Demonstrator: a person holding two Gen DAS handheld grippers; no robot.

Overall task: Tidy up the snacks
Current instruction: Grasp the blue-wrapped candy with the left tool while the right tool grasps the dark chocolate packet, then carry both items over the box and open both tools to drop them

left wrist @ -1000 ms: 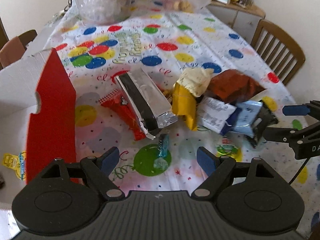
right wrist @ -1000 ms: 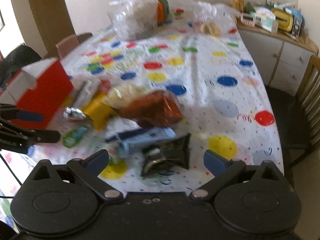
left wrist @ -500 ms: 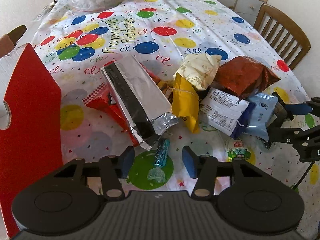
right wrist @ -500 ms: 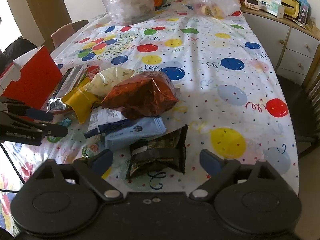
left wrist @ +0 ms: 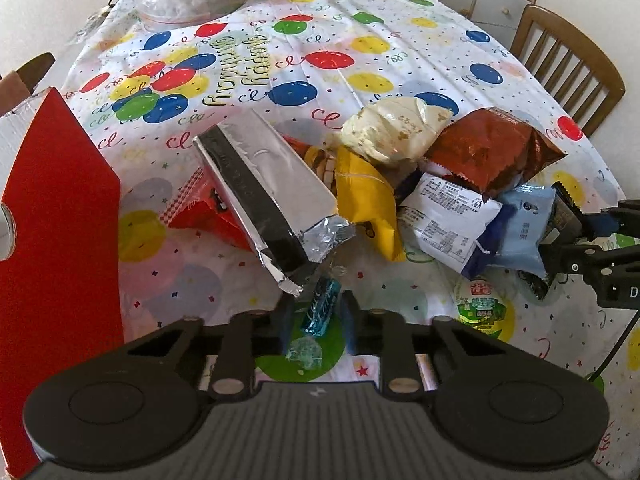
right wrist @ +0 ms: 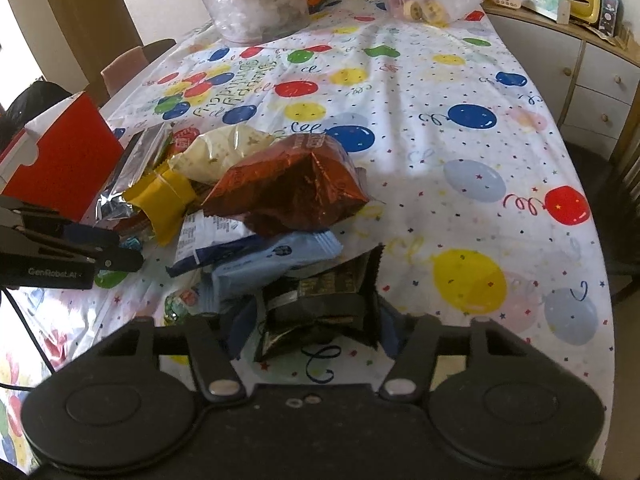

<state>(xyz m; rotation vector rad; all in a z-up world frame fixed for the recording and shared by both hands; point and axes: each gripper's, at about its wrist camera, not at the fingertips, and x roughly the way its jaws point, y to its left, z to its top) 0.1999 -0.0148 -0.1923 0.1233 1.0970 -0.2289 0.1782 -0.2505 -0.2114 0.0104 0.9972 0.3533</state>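
The left gripper has just been closing, and its jaws now stand on both sides of a small blue candy on the tablecloth; they press on it. The right gripper has also been closing, and its jaws squeeze the near end of a black snack packet, which looks crumpled between them. Behind it lie a light blue packet, a brown bag, a yellow bag and a silver bag. The red box stands to the left of the pile. Far away are clear plastic bags.
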